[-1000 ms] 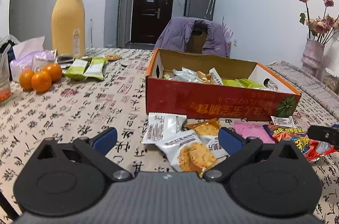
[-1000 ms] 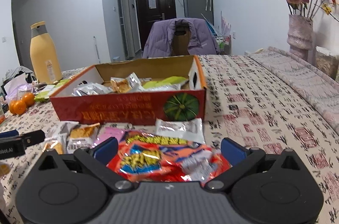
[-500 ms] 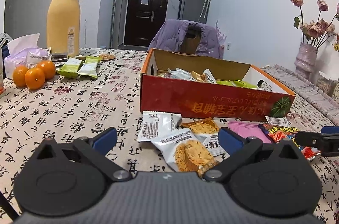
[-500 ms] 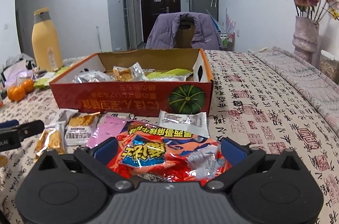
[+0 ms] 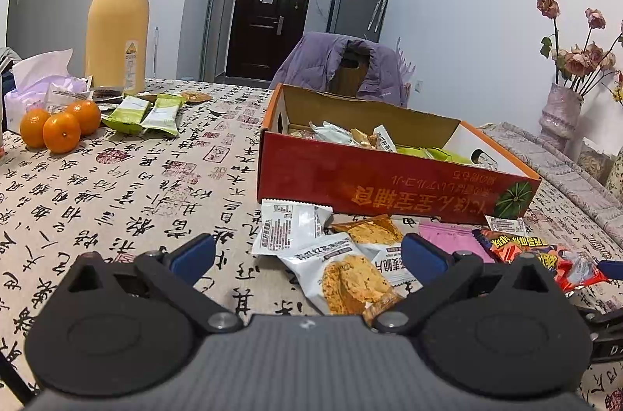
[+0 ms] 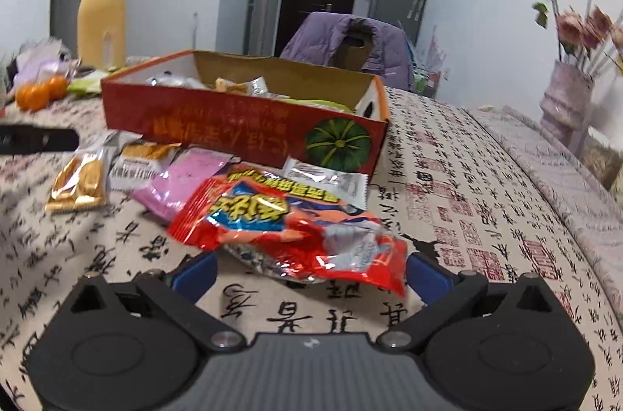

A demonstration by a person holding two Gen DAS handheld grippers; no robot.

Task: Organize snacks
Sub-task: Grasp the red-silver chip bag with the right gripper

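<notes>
- On the far left of the table (image 5: 117, 185), at about ten o'clock from the left gripper, three oranges (image 5: 58, 129) sit near two green packets (image 5: 144, 113), with a tall yellow bottle (image 5: 117, 21) behind them.
- The left gripper (image 5: 307, 253) hovers low over the table with its fingers spread wide and nothing between them; a cracker packet (image 5: 342, 278) lies just ahead at twelve o'clock, overlapping a white packet (image 5: 284, 228).
- The red cardboard box (image 5: 389, 185) stands further off at twelve to one o'clock, already holding several snacks, so the sorting looks partly done.
- Loose snacks line the front wall of the box: an orange-brown packet (image 5: 370, 230), a pink packet (image 6: 187, 181) and a silver packet (image 6: 331, 177).
- The right gripper (image 6: 311, 273) sits just behind a red chip bag (image 6: 288, 228), which is at twelve o'clock; its fingers are spread on either side of the bag's near end and are not pinching it.
- The step in hand seems to be picking a loose snack; the right gripper looks closest to a grasp.
- The next move likely calls for easing forward, closing on the crinkled bag edge, then lifting it over the box wall.
- The bag is slack foil, so a shallow pinch could slip.
</notes>
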